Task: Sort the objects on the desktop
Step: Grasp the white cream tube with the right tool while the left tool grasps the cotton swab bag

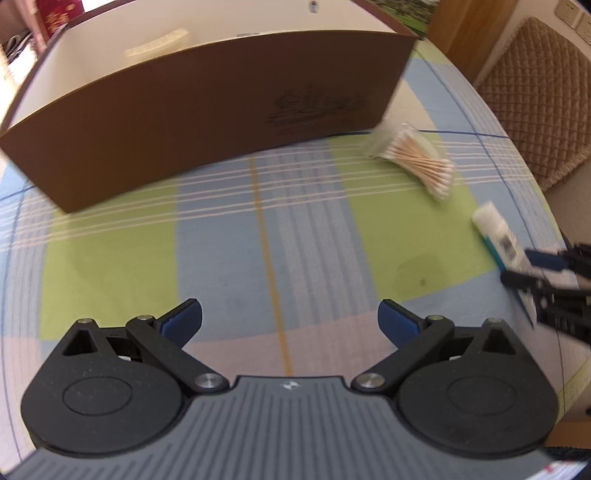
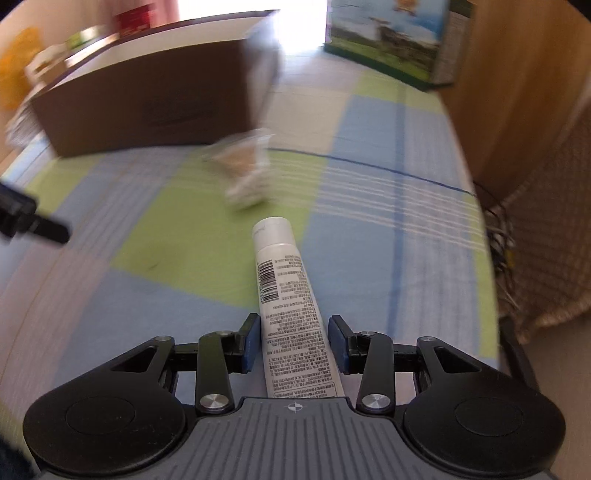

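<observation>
Right gripper [image 2: 291, 341] jaws clasp a white, barcoded tube [image 2: 284, 291]; left gripper [image 1: 290, 323] jaws gape wide.

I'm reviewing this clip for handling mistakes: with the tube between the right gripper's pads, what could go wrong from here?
1. The right gripper grips the white tube near its tail, so the long capped end may droop or slip.
2. The cotton swab packet lies between the tube and the brown box; a low carry could knock it.

bright daylight, heavy motion blur
window glare [image 2: 295, 33] blows out behind the box [image 2: 147, 96]; fisheye edges curve and darken.
</observation>
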Demonstrator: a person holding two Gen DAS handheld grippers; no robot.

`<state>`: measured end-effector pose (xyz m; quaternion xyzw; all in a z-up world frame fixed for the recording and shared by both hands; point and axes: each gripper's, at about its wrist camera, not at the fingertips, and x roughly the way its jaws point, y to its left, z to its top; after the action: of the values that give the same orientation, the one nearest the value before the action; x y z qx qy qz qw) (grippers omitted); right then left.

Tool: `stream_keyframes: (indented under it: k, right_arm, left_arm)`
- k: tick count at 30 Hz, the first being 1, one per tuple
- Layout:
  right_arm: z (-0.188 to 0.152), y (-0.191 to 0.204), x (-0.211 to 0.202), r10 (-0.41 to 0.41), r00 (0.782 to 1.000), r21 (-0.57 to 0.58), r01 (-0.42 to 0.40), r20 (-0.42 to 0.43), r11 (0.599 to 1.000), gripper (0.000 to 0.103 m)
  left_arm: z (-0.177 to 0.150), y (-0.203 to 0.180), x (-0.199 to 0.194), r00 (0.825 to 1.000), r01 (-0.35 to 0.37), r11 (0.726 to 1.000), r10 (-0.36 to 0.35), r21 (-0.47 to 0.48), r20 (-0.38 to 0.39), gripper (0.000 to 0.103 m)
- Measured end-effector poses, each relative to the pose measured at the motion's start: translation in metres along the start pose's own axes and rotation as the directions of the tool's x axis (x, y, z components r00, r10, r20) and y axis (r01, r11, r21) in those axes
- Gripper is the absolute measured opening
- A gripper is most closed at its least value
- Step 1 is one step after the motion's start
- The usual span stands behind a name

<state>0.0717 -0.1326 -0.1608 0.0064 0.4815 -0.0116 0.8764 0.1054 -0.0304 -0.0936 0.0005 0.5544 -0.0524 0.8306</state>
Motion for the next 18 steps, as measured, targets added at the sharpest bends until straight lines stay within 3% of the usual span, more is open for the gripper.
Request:
stream_keyframes:
  k: [7, 18]
  right_arm:
    - [0.019, -0.023, 0.016, -0.054, 0.998, 0.077, 0.051, 0.040, 0.996, 0.038]
    - [0.049, -0.039, 0.039, -0.064, 0.995, 0.091, 0.057, 0.075, 0.994, 0.038]
  left_arm:
    - [0.031, -0.042, 0.019, 0.998, 0.048, 0.996, -0.051, 0.070, 0.041, 0.100]
    - [0.088, -0.085, 0.051, 0.989, 0.098, 0.992, -0.106, 0.074, 0.106, 0.098]
